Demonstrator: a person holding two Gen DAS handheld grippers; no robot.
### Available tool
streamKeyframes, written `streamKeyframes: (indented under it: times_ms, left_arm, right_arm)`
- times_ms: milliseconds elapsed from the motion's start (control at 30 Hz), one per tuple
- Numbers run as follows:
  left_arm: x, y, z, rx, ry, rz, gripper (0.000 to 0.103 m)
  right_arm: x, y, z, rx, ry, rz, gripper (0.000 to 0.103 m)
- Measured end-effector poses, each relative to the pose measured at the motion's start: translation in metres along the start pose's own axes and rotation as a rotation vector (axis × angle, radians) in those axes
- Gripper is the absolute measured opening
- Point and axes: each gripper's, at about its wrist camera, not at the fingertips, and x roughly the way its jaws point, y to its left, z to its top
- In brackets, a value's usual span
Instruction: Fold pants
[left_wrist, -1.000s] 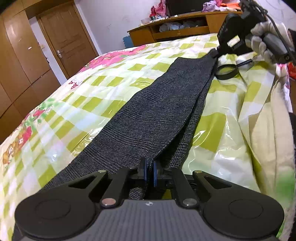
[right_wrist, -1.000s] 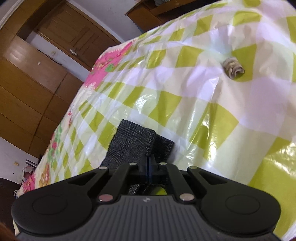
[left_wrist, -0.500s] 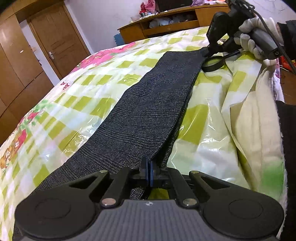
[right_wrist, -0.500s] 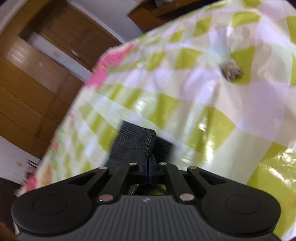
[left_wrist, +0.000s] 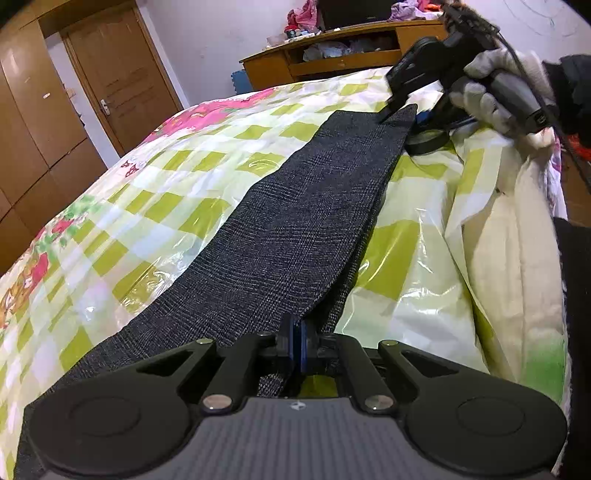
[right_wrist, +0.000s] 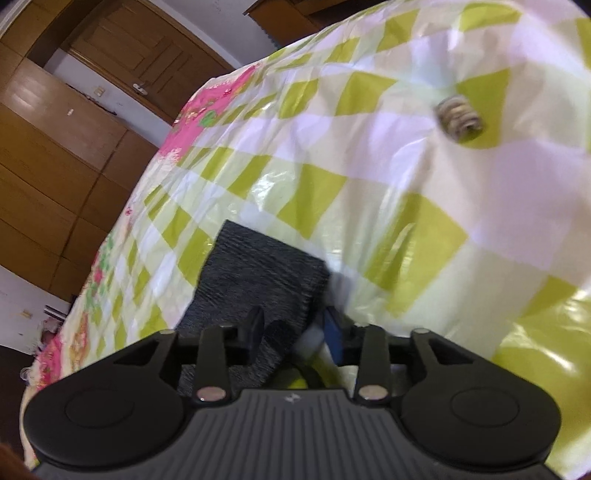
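I am reporting positions against the dark grey woven pants (left_wrist: 303, 229), which are lying as one long doubled strip along the near side of the glossy green-and-white checked bed cover (left_wrist: 177, 184).

Left end of the pants: my left gripper (left_wrist: 297, 345) is pinching the fabric edge, its blue-padded jaws pressed fully together on the cloth. The grip is looking sound. The strip is running from it without visible wrinkles toward the far end, where the two layers are lying nearly flush.

Right end of the pants: my right gripper (right_wrist: 295, 328) has just been opening. Its jaws are now standing apart with the hem corner lying loose between them, neither pad pressing on it. In the left wrist view, a white-gloved hand (left_wrist: 495, 92) is holding that tool just above the far hem.

Judgement on the step: I am releasing the laid-out strip. To do this well, I am advising that the right jaws clear the hem by lifting away, not dragging sideways, so the stacked layers are not shifting. The left pinch should be letting go only once the cloth is resting flat.

Beyond the pants, a small rolled beige object (right_wrist: 460, 118) is lying well apart on the cover, posing no obstruction.
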Motion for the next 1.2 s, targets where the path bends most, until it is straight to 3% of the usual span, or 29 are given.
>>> streamKeyframes:
  times_ms: [167, 267, 367, 433, 500, 600, 633, 833, 933, 1033, 1200]
  left_arm:
    - [0.001, 0.001, 0.002, -0.024, 0.01, -0.002, 0.018]
    - [0.0, -0.002, 0.01, -0.028, -0.008, -0.008, 0.018]
    - [-0.003, -0.006, 0.022, -0.046, -0.057, -0.04, 0.02]
    - [0.002, -0.011, 0.024, -0.069, -0.045, -0.081, 0.021]
    - [0.006, -0.018, 0.02, -0.065, -0.019, -0.098, 0.021]
    - [-0.01, -0.017, 0.011, -0.107, -0.029, -0.116, 0.021]
    - [-0.016, -0.015, 0.009, -0.127, -0.033, -0.114, 0.021]
    - [-0.049, 0.009, -0.007, -0.216, -0.091, -0.024, 0.024]
    - [-0.044, 0.022, -0.018, -0.245, -0.065, 0.028, 0.025]
    - [-0.019, 0.023, -0.038, -0.232, 0.059, -0.03, 0.028]
    - [-0.049, 0.032, -0.041, -0.28, -0.031, -0.053, 0.028]
  right_arm:
    - [0.033, 0.01, -0.002, 0.04, 0.053, 0.089, 0.039]
    - [0.039, 0.015, -0.003, 0.075, 0.03, 0.099, 0.008]
    - [0.023, 0.019, 0.007, 0.108, -0.028, 0.173, 0.006]
    - [0.005, 0.024, 0.018, 0.094, -0.095, 0.189, 0.005]
    - [-0.005, 0.024, 0.028, 0.087, -0.145, 0.16, 0.005]
    - [-0.001, 0.026, 0.034, 0.025, -0.122, 0.026, 0.006]
    - [-0.004, 0.028, 0.033, -0.001, -0.12, 0.016, 0.006]
    - [-0.038, 0.063, 0.017, -0.132, -0.185, 0.067, 0.006]
    - [-0.048, 0.09, 0.012, -0.192, -0.194, 0.102, 0.006]
    - [-0.057, 0.118, 0.004, -0.234, -0.196, 0.145, 0.006]
    - [-0.067, 0.172, -0.012, -0.321, -0.182, 0.222, 0.006]
